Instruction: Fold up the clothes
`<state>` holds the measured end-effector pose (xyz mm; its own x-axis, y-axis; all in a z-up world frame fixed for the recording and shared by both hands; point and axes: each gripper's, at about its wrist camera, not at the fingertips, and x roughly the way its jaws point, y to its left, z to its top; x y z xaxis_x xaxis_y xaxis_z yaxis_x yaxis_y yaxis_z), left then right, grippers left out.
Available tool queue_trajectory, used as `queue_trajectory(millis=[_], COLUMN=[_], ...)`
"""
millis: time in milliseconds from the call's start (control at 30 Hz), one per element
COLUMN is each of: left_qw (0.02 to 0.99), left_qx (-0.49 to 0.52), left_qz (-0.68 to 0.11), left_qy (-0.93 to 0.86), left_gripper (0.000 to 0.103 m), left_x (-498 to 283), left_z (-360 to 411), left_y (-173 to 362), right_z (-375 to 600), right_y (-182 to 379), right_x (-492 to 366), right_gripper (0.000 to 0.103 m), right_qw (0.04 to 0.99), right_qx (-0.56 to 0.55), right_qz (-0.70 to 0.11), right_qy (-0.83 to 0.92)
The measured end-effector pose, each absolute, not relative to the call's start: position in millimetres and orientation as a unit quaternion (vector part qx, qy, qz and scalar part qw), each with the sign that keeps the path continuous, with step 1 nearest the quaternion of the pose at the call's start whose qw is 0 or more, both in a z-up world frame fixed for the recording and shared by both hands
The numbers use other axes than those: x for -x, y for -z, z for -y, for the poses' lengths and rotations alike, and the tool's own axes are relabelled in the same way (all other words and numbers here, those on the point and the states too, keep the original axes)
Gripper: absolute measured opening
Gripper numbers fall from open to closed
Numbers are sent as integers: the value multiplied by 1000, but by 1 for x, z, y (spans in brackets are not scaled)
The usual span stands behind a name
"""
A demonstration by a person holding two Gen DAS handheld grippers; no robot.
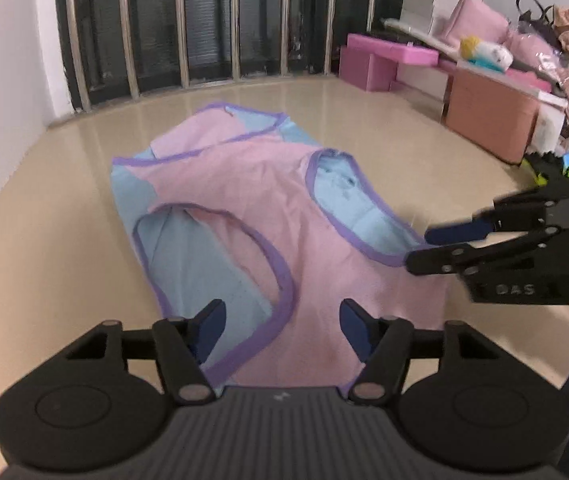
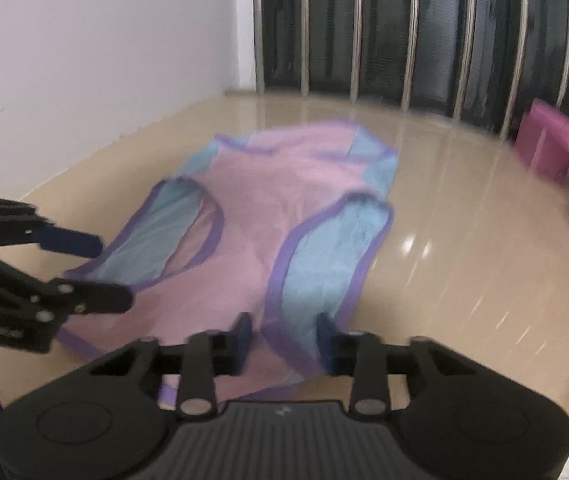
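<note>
A pink and light-blue sleeveless garment (image 1: 244, 200) with purple trim lies spread on the beige floor; it also shows in the right wrist view (image 2: 268, 216). My left gripper (image 1: 282, 322) is open, jaws wide, over the garment's near pink part by the left armhole. In the right wrist view the left gripper (image 2: 112, 272) shows at the left, open at the near edge. My right gripper (image 2: 284, 340) is open over the blue strap with purple trim. It also shows in the left wrist view (image 1: 418, 246), open at the garment's right edge.
A white wall (image 1: 0, 60) is on the left. A dark window with metal bars (image 1: 204, 20) stands behind the garment. Pink boxes (image 1: 368, 60), a peach cabinet (image 1: 492, 116), bags and clutter fill the right side. Beige floor (image 2: 464, 240) surrounds the garment.
</note>
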<state>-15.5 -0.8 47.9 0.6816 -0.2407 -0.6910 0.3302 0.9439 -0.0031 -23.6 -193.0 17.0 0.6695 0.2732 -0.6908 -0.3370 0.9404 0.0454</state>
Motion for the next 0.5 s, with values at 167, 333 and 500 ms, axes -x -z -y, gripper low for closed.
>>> queue_trajectory(millis=[167, 333, 500], left_qw=[904, 895, 883], left_qx=[-47, -44, -20], left_qz=[-389, -400, -400], left_qy=[169, 194, 243], left_gripper=[49, 49, 49], left_x=[9, 19, 25], left_z=[-10, -19, -12], left_y=[-34, -29, -34], right_z=[202, 225, 218], right_y=[-21, -32, -33], right_x=[57, 95, 86], right_gripper=[5, 12, 27], right_qw=[890, 887, 902], right_qx=[35, -31, -9], right_qz=[-408, -414, -394], right_qy=[-200, -202, -175])
